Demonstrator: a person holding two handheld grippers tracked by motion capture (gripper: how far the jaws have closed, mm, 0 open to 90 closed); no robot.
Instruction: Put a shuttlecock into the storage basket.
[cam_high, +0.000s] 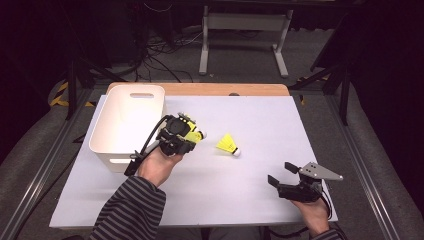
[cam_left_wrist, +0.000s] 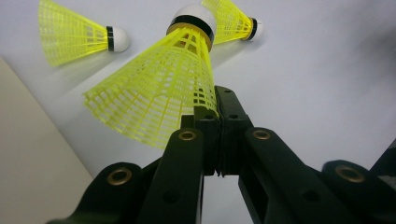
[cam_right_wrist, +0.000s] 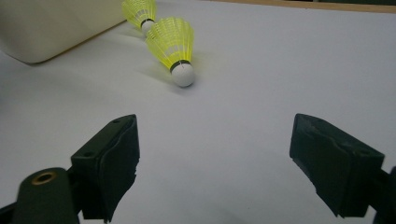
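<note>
Beside the white bin (cam_high: 127, 120), the left gripper (cam_left_wrist: 219, 116) pinches the skirt edge of a yellow shuttlecock (cam_left_wrist: 163, 88), its jaws closed on the mesh. 2 more shuttlecocks lie on the white table (cam_high: 260, 165): one (cam_high: 228, 145) near the middle, another (cam_left_wrist: 77, 37) close to the bin. The right gripper (cam_high: 281, 173) rests with jaws spread wide, holding nothing.

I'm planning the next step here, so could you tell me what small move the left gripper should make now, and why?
Probably carry the left gripper leftward over the white bin before opening. It is shut on the skirt edge of a yellow shuttlecock, as the left gripper view shows, and sits right beside the bin's rim. The bin being the goal is my guess. Another shuttlecock lies on the table, nearer the open right gripper.
</note>
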